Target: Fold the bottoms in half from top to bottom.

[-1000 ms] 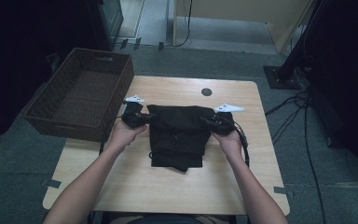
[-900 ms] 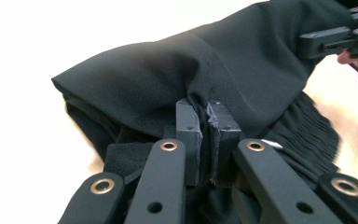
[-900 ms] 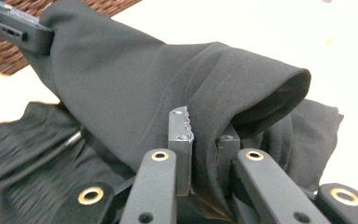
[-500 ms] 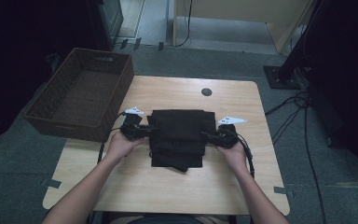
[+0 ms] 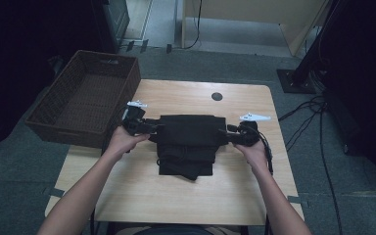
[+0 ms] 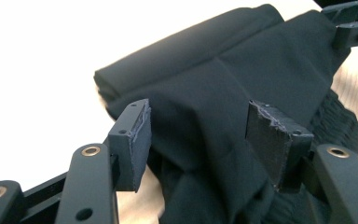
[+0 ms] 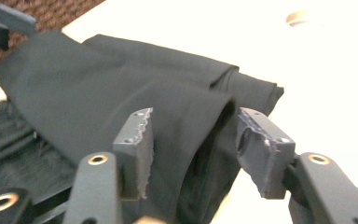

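A black folded garment (image 5: pixel 188 142) lies flat at the middle of the wooden table (image 5: pixel 245 196). My left gripper (image 5: pixel 149 128) is at the garment's left edge and my right gripper (image 5: pixel 225 133) at its right edge, both pointing inward. In the left gripper view the left gripper (image 6: pixel 200 140) is open, with a fold of the garment (image 6: pixel 223 79) lying loose between its pads. The right gripper (image 7: pixel 196 149) is open in the right gripper view, its jaws straddling the garment's (image 7: pixel 102 88) folded edge. A ribbed part of the garment (image 6: pixel 340 126) shows underneath.
A brown wicker basket (image 5: pixel 85 98) overhangs the table's left far corner, close to my left hand. A round dark hole (image 5: pixel 217 96) sits in the tabletop beyond the garment. Cables (image 5: pixel 318 127) run over the floor to the right.
Both grippers have come a little toward the person. The garment's top layer, stretched wide between them a second ago, now lies narrower and flat on the pile.
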`<state>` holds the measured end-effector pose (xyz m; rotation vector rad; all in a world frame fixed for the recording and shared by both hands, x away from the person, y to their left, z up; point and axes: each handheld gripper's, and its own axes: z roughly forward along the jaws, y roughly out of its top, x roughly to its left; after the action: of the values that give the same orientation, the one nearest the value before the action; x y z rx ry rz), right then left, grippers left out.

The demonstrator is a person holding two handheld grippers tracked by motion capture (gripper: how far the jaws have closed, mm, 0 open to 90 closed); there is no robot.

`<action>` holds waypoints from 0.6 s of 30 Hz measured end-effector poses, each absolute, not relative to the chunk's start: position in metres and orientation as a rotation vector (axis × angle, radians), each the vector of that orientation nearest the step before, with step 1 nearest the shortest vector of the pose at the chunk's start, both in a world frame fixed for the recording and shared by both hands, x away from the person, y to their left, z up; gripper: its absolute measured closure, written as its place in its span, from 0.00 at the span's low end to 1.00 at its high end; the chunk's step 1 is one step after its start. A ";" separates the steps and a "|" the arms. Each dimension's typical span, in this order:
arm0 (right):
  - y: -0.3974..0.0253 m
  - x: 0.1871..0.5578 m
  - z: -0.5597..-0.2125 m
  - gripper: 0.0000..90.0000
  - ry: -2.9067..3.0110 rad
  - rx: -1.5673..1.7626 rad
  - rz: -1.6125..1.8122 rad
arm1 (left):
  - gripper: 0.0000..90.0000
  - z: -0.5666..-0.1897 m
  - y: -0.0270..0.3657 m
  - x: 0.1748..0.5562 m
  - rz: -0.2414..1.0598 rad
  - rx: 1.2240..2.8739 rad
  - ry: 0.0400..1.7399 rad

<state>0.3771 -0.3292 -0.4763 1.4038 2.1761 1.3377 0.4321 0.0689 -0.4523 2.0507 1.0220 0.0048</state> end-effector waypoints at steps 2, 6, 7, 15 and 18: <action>-0.330 0.383 -0.474 0.49 2.171 1.406 1.354 | 0.45 -0.452 0.068 0.439 -0.008 2.047 1.025; -0.328 0.401 -0.477 0.46 2.189 1.419 1.363 | 0.43 -0.459 0.064 0.452 -0.022 2.058 1.041; -0.328 0.405 -0.479 0.46 2.196 1.420 1.361 | 0.42 -0.462 0.063 0.455 -0.035 2.051 1.045; -0.313 0.417 -0.493 0.51 2.296 1.417 1.368 | 0.53 -0.481 0.057 0.455 -0.099 2.086 1.041; -0.310 0.418 -0.495 0.60 2.316 1.414 1.357 | 0.71 -0.484 0.058 0.455 -0.145 2.088 1.050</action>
<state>0.4178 -0.3101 -0.4950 1.4136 2.3163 1.3568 0.4552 0.0580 -0.4840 2.0882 1.0504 -0.1450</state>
